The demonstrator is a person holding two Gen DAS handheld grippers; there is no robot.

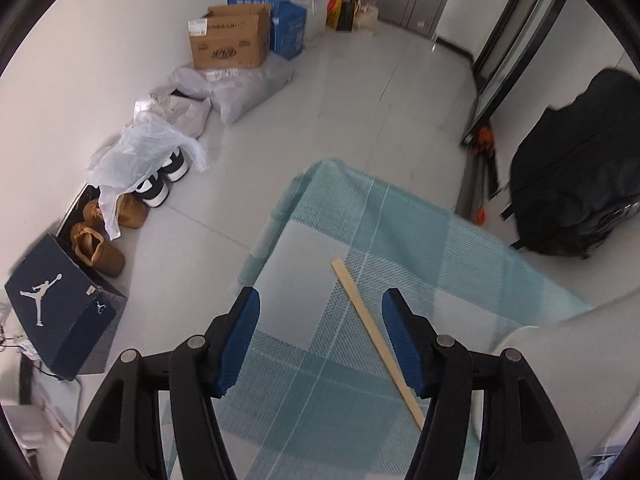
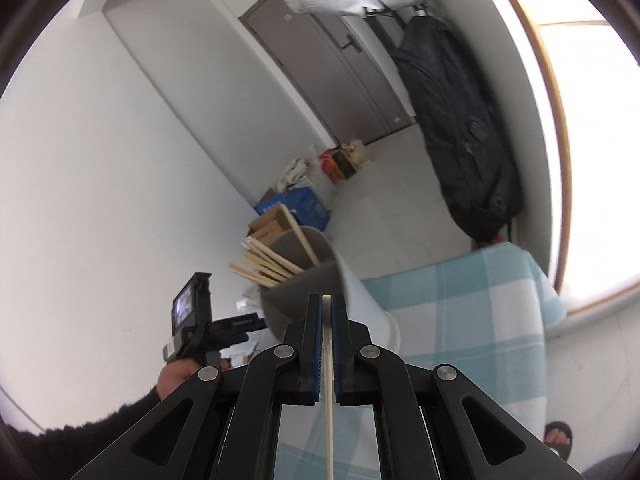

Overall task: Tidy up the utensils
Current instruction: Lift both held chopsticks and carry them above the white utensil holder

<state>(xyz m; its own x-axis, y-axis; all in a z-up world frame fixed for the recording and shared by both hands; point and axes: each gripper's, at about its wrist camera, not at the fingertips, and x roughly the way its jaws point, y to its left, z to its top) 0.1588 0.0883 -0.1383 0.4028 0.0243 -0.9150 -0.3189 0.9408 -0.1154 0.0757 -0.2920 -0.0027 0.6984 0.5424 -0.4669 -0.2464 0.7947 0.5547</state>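
On the blue-checked desk (image 1: 400, 240), the spread left tool (image 1: 320, 344) hovers over a loose chopstick (image 1: 372, 332) at its one o'clock, while the right tool (image 2: 327, 344) pinches another chopstick (image 2: 329, 420), to be slotted into the white holder (image 2: 320, 280) at twelve o'clock.

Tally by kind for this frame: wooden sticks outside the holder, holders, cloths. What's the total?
Wooden sticks outside the holder: 2, the lying stick and the held stick in the right gripper
Holder: 1
Checked cloth: 1
Total: 4
Sticks inside the holder overlap, so they are not counted.
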